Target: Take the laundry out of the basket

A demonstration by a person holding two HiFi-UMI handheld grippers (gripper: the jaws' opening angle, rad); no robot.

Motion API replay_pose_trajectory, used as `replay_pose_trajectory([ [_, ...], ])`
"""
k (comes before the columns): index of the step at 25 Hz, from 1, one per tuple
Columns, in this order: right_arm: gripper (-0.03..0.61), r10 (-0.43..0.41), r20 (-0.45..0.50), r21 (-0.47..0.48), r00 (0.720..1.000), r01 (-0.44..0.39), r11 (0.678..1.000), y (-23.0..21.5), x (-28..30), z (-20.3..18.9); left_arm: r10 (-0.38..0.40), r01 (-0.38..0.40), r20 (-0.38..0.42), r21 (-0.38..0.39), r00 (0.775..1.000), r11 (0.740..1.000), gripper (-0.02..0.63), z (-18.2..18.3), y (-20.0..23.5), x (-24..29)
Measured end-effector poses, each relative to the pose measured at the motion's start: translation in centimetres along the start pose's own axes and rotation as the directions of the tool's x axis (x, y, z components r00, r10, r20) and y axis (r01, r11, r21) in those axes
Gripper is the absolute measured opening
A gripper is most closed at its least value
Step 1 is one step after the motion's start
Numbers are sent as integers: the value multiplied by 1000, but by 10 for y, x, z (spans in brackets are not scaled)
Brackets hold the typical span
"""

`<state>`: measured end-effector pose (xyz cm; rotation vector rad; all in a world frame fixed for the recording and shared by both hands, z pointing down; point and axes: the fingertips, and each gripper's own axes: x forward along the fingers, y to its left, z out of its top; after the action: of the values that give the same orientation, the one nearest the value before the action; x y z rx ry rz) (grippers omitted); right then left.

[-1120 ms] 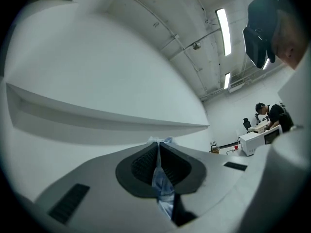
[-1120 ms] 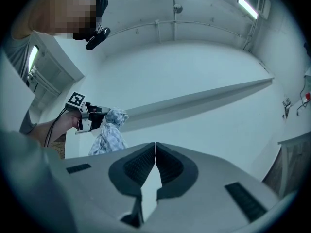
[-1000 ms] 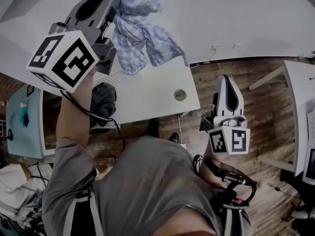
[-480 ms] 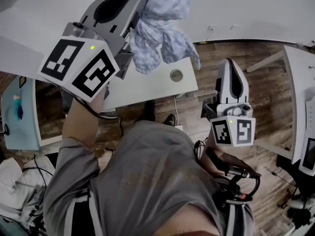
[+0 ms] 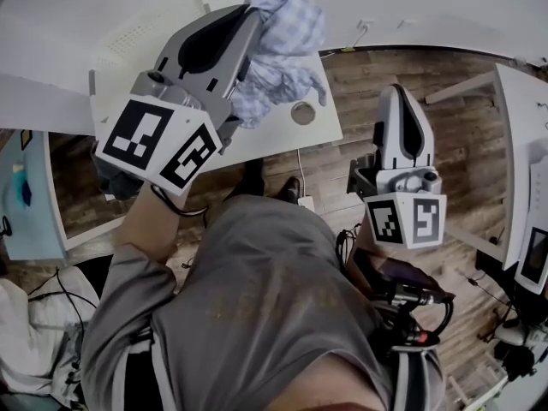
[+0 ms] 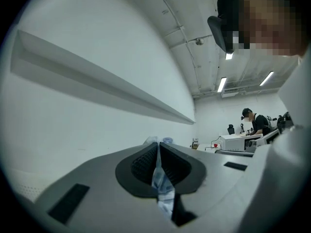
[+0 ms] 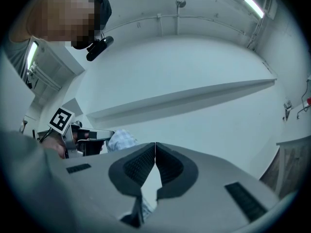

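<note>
Found left gripper (image 6: 158, 145) clamped on blue checked cloth (image 6: 163, 191); pinch confirmed only in left gripper view. Recorded cloth bunched beyond jaw tips, upper centre of head view. Found right gripper (image 7: 154, 143) pressed together, empty.

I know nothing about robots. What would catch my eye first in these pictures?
First, a crumpled blue checked cloth, pinched in the left gripper and held over a white table. Next, the bold black-and-white marker cube on each hand-held gripper. The right gripper is shut on nothing, over the wooden floor.
</note>
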<state>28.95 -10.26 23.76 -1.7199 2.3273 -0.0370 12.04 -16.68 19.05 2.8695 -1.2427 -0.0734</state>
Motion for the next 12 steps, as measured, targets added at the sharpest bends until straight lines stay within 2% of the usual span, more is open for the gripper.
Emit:
replay_pose_trajectory([
  [5,8,-5,-31,-5,1000,5,1000,3,21,-1,-10,9,-46,-25,999,1000,21,-31,7,9],
  [12,8,-26,-82,-19,996,24,1000,-1,30,-16,4,-12,-112,-78,994,997,21,-103,14,16],
])
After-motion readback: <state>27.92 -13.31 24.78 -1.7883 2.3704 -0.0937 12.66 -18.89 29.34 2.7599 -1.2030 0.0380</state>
